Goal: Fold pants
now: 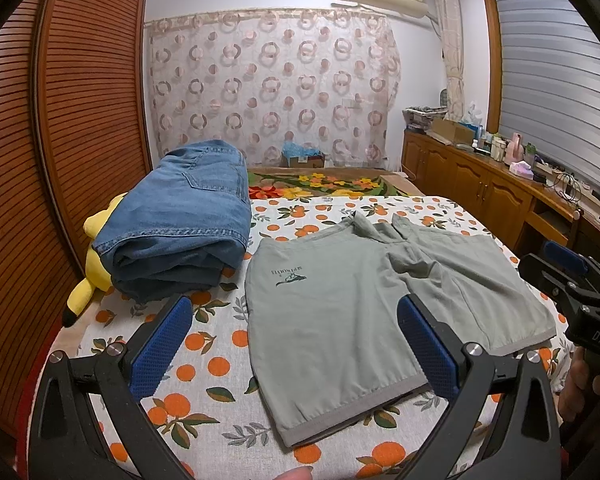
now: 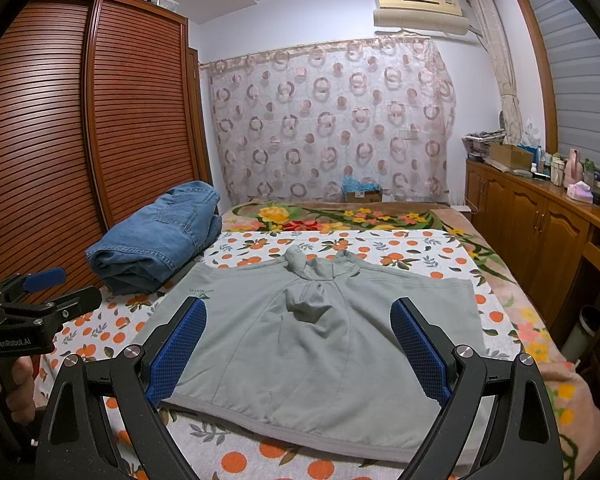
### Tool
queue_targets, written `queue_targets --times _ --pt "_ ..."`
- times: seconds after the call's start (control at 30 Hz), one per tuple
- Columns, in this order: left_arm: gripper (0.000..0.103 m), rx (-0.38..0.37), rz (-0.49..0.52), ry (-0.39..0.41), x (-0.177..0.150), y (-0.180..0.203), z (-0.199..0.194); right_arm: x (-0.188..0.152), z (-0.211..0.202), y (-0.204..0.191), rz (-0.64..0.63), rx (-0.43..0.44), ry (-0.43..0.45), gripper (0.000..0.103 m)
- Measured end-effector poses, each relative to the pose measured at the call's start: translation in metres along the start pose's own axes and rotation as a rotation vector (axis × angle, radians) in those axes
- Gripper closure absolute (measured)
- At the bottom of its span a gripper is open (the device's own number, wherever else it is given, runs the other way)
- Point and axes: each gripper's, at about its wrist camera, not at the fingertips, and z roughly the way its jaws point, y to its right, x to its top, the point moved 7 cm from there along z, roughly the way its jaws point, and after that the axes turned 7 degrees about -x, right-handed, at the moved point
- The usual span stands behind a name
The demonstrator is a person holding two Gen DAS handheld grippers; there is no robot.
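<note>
Grey-green shorts (image 1: 340, 304) (image 2: 320, 344) lie spread flat on the orange-print sheet, with a small dark logo on their left part. Their banded edge is nearest me and fabric is bunched at the far middle. My left gripper (image 1: 294, 308) hovers open over the shorts' near left part, blue pads wide apart and holding nothing. My right gripper (image 2: 298, 308) hovers open over the near middle, also with nothing in it. Each gripper shows at the edge of the other's view: the right gripper (image 1: 560, 276) beside the shorts' right edge, the left gripper (image 2: 56, 284) left of the shorts.
Folded blue jeans (image 1: 180, 224) (image 2: 160, 236) sit at the bed's left, resting on a yellow plush toy (image 1: 96, 264). A slatted wooden wardrobe (image 1: 60, 120) runs along the left. A wooden cabinet (image 1: 480, 184) with clutter lines the right. A floral blanket (image 2: 340, 216) covers the far bed.
</note>
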Motion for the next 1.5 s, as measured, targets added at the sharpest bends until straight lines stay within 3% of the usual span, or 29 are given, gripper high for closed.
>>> queue_targets --times 0.2,1.1,1.3,1.5 --pt "0.000 -0.008 0.001 -0.015 -0.002 0.004 0.002 -0.001 0.001 0.000 -0.002 0.002 -0.005 0.009" --pt "0.001 -0.083 0.022 -0.233 -0.054 -0.017 0.049 -0.021 0.025 0.005 -0.030 -0.028 -0.121 0.009" --pt "0.011 -0.119 -0.002 -0.274 -0.062 -0.029 0.046 -0.024 0.021 0.006 -0.034 -0.034 -0.145 0.009" --pt "0.033 -0.157 -0.026 -0.330 -0.077 -0.034 0.048 -0.029 0.014 0.009 -0.046 -0.039 -0.165 0.009"
